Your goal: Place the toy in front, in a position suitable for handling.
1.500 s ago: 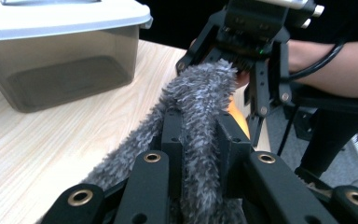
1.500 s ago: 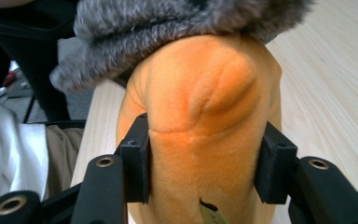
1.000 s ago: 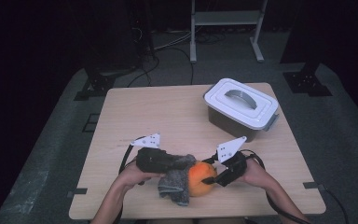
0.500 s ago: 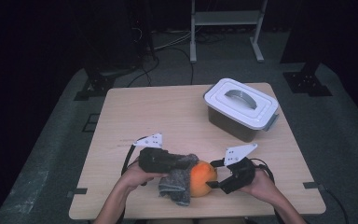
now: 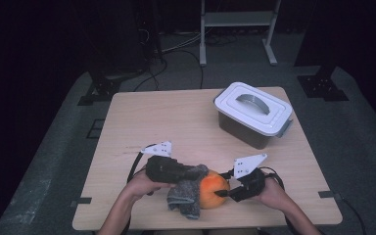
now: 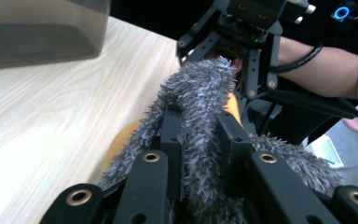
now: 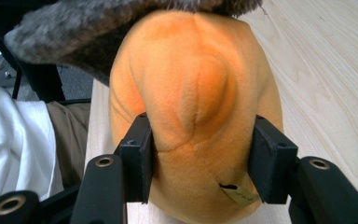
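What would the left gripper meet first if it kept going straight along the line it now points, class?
Most likely the right gripper. The left gripper, shut on the grey fuzzy cloth, points across the orange plush toy straight at it. Depth is hard to judge, so the toy might come first.

We have the plush toy [image 5: 213,190] lying on the bench [image 5: 166,117] near its front edge, with the fuzzy cloth [image 5: 187,196] draped against its left side. Our left tool [image 5: 196,173] comes in from the left and our right tool [image 5: 225,193] from the right. The lidded container [image 5: 252,113] stands well behind, toward the right.
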`<state>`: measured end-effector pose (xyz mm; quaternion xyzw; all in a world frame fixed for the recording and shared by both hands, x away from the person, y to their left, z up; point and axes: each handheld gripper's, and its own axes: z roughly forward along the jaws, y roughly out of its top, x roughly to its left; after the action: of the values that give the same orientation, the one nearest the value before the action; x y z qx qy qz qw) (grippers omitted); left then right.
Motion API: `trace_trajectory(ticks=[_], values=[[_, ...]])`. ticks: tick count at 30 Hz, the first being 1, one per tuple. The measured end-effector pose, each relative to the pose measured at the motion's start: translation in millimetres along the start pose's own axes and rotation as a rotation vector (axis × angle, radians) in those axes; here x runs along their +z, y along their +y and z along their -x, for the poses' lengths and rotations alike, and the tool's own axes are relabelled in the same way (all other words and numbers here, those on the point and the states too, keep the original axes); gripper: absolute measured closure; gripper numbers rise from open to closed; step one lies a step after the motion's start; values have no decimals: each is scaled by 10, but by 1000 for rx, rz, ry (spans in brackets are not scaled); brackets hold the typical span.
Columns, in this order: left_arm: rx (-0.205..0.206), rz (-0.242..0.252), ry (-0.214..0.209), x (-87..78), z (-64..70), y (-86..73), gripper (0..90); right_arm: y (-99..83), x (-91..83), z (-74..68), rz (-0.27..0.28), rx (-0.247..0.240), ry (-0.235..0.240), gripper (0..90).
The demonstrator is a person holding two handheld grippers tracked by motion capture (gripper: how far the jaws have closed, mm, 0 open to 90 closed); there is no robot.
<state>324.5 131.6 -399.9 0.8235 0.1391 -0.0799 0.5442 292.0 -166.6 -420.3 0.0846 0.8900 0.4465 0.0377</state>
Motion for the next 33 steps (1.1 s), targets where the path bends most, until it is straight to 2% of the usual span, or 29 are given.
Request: trace_trajectory(ticks=[7,11,12,14,15,17,19,20,21,22,25,27,28,33], values=[[-14,-4,18,-102,-67,-75,751,-39,-37,16,1,8,5,468],[-23,1,8,-92,-79,-85,751,-15,-20,-3,0,1,-2,468],[-15,2,0,-63,-55,-44,751,20,0,-24,-8,-19,-10,469],[1,-3,0,-40,-39,-10,751,33,8,-37,-12,-23,-15,469],[20,-11,-9,12,-3,66,751,76,32,-71,-22,-48,-28,473],[32,-19,-15,43,15,110,751,90,42,-84,-24,-52,-33,474],[64,-50,-24,137,72,249,751,136,83,-122,-29,-80,-39,475],[81,-64,-22,172,85,290,751,148,93,-135,-30,-83,-38,475],[81,-64,-22,172,85,290,751,148,93,-135,-30,-83,-38,475],[98,-96,-13,235,99,341,751,154,102,-142,-29,-95,-36,475],[103,-120,1,274,90,361,751,113,80,-113,-19,-73,-30,478],[113,-154,35,288,75,367,751,98,71,-103,-15,-66,-28,480],[101,-163,51,278,61,346,751,75,48,-79,-15,-60,-26,483],[81,-137,65,181,21,261,750,29,7,-32,-7,-52,-14,488]])
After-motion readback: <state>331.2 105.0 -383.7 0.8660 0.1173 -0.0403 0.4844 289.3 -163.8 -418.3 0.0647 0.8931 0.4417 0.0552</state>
